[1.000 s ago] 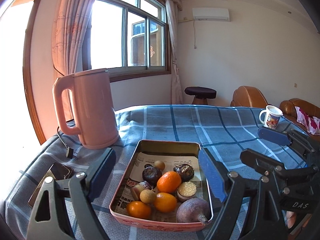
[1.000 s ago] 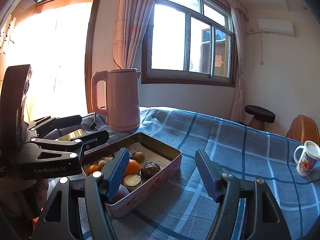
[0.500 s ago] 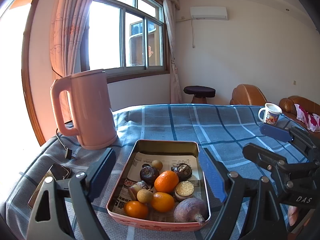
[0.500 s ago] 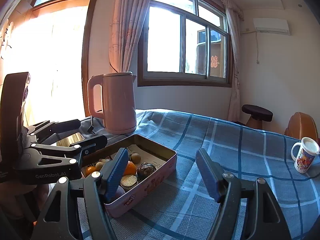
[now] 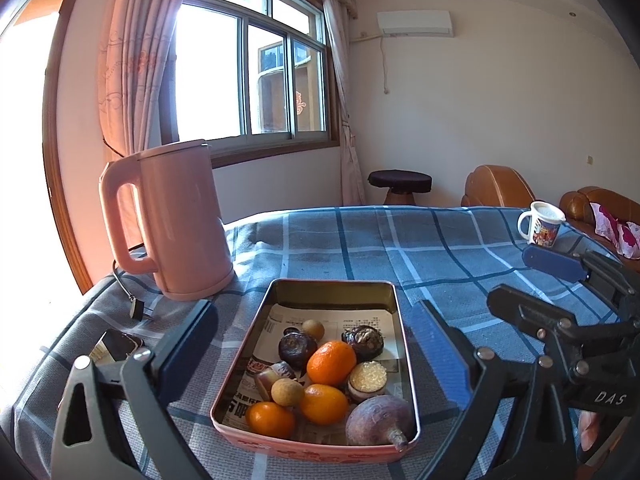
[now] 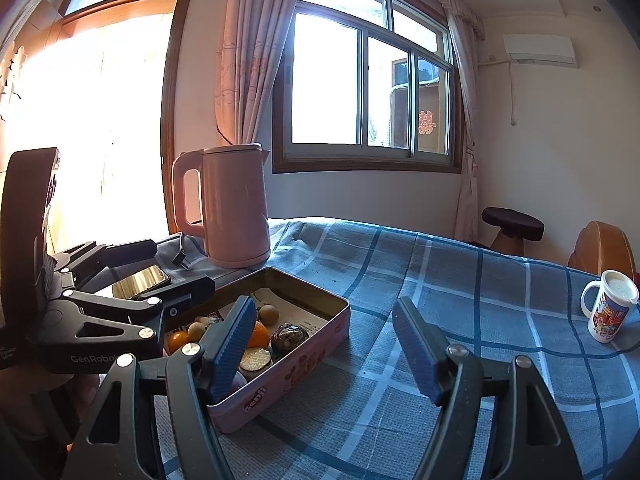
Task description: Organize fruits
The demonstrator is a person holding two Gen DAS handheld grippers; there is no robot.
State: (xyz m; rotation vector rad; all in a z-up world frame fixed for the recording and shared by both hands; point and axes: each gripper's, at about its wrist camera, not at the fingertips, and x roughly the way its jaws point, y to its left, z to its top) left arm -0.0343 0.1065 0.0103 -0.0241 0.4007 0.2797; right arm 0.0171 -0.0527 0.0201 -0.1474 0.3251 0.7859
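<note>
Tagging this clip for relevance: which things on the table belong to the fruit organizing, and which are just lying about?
Belongs to the job:
- tin tray
- oranges
- small brown fruits
- purple root

Just lying about:
- pink kettle
- mug
- phone
- plug

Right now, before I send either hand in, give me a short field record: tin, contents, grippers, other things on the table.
tin: pink tin, open, lined with newspaper, on the checked cloth
contents: three oranges, small brown and dark fruits, a purple root, all inside
left gripper: jaws just opened wider, nothing between the fingers
right gripper: open, holding nothing
other: pink kettle, mug, phone
</note>
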